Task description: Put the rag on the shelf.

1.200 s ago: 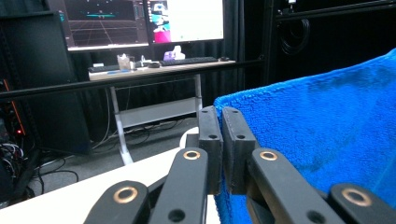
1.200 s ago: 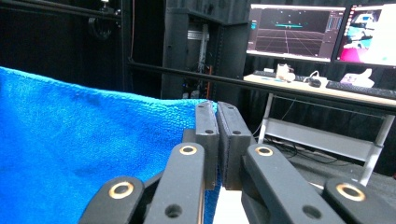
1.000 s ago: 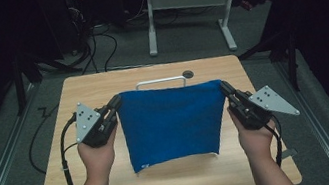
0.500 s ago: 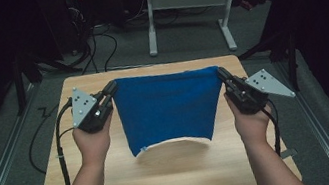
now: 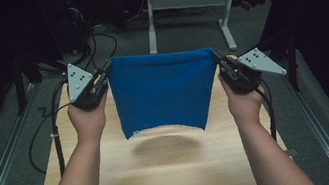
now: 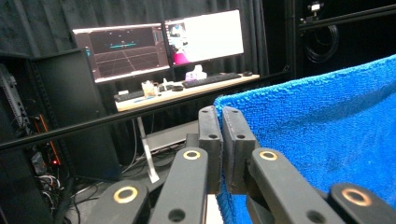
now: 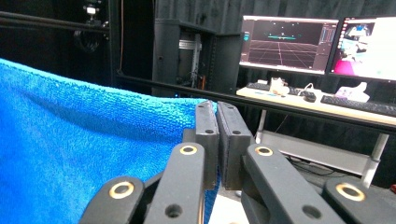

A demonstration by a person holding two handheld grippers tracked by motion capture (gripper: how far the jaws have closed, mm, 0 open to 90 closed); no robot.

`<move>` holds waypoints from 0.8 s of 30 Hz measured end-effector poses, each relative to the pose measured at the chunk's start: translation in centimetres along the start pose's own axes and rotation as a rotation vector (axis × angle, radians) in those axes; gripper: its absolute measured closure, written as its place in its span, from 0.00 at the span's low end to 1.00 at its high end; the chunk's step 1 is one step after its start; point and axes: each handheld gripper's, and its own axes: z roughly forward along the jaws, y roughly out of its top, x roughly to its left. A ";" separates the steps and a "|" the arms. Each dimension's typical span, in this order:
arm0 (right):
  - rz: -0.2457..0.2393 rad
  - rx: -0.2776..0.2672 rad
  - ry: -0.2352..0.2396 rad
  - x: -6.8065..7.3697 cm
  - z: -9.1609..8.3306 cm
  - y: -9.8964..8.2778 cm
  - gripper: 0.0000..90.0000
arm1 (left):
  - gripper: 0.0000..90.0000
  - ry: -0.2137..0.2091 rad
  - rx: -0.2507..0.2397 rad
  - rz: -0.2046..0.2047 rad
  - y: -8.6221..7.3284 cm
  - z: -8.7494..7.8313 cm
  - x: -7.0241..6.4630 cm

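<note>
Blue towel (image 5: pixel 162 93) suspended above the wooden table (image 5: pixel 166 178), its stretched top edge running left to right and its body hanging down with the lower edge clear of the tabletop. Left gripper (image 5: pixel 104 73), jaws clamped on the upper left corner; right gripper (image 5: pixel 217 57), jaws clamped on the upper right corner.

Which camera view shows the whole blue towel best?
The high view: the blue towel hangs there entire, stretched above the table. The left and right gripper views show one pinched top corner each.
</note>
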 end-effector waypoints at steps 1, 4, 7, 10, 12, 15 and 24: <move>0.001 -0.001 -0.004 -0.1 0.2 0.1 0.98 | 0.97 0.002 0.000 0.002 0.0 0.3 0.1; 0.000 -0.003 -0.014 -0.3 0.8 0.3 0.98 | 0.97 0.005 0.000 -0.008 0.2 1.0 0.5; 0.007 -0.001 -0.025 -0.5 1.5 0.4 0.98 | 0.97 0.010 0.001 -0.016 0.5 1.7 0.8; 0.007 0.007 -0.035 -0.8 2.3 0.5 0.98 | 0.97 0.016 0.005 -0.012 0.7 2.3 1.0; 0.014 0.011 -0.039 -1.1 2.8 0.6 0.98 | 0.97 0.018 0.010 0.001 0.8 2.8 1.1; 0.011 0.013 -0.044 -1.4 3.4 0.8 0.98 | 0.97 0.022 0.017 0.013 1.0 3.3 1.3; -0.012 0.040 -0.064 -2.3 6.6 2.1 0.98 | 0.97 0.047 0.060 0.019 0.5 6.3 2.9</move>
